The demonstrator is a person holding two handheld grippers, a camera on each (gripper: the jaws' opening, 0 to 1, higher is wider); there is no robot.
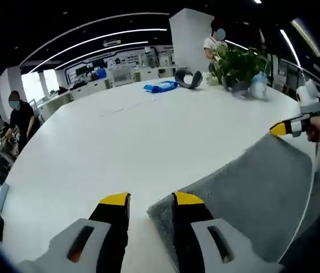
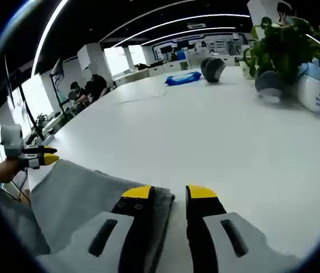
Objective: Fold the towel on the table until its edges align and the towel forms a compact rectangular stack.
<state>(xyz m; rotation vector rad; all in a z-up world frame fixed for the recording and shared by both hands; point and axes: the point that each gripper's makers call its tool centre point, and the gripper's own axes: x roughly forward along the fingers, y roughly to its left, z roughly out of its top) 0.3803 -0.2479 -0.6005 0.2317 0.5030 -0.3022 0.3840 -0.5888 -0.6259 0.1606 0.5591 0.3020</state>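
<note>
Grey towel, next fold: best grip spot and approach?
Take the towel at its two near corners, one per gripper, coming in low along the table from the near edge. It lies flat; the left gripper and right gripper already sit open at those corners.

Plain grey towel [image 1: 256,187], white table [image 1: 120,136], blue packet [image 1: 160,86].

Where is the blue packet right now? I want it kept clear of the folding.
The blue packet lies at the far side of the white table, beside a dark curved object and well apart from the grey towel at the near edge.
</note>
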